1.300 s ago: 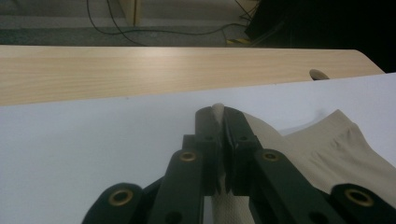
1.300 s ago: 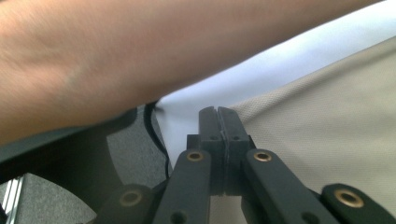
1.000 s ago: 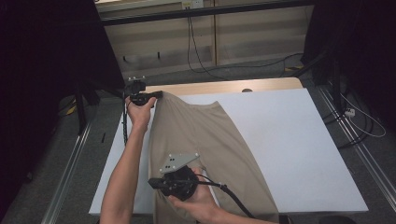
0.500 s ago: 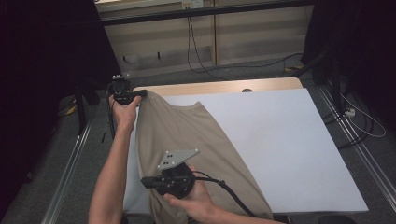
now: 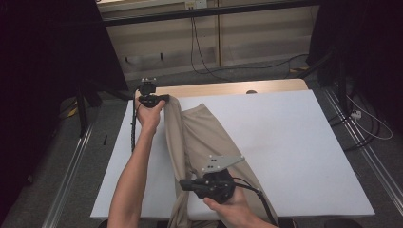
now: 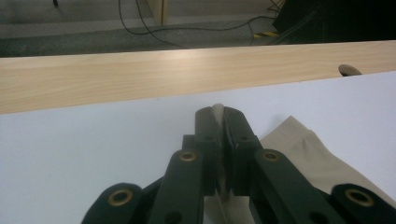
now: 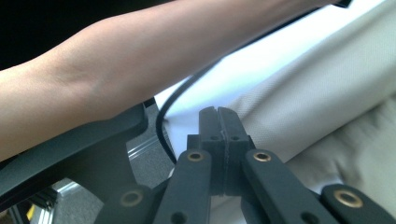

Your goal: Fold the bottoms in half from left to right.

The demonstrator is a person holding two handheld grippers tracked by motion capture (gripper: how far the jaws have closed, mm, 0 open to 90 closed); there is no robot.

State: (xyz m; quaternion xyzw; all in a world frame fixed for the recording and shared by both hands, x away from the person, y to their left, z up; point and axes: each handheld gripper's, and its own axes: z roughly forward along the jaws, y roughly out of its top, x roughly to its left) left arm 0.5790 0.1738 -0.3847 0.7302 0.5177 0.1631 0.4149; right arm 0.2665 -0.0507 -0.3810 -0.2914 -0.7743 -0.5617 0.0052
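1. The left gripper (image 5: 164, 98) sits at the far left of the white table (image 5: 304, 156), its jaws clamped on an edge of the beige cloth (image 5: 209, 142).
2. In the left gripper view, a thin sliver of that cloth (image 6: 217, 109) pokes out between the two black jaw tips (image 6: 218, 122), which are pressed nearly together on it.
3. To the right of those jaws, more cloth lies flat on the white top; beyond them runs a wooden strip (image 6: 140, 74) along the table's far edge.
4. The right gripper (image 5: 186, 184) is at the near edge of the table, pointing toward the cloth's left side, with its jaws together.
5. In the right gripper view, the jaw tips (image 7: 217, 122) meet with no gap; whether cloth is pinched between them I cannot tell.
6. Cloth (image 7: 327, 102) lies just beyond and to the right of those jaws, folded over itself.
7. The person's left forearm (image 7: 116, 70) crosses above the right gripper's jaws.
8. The cloth stretches as a long band from the left gripper down to the right gripper, and over the near edge.
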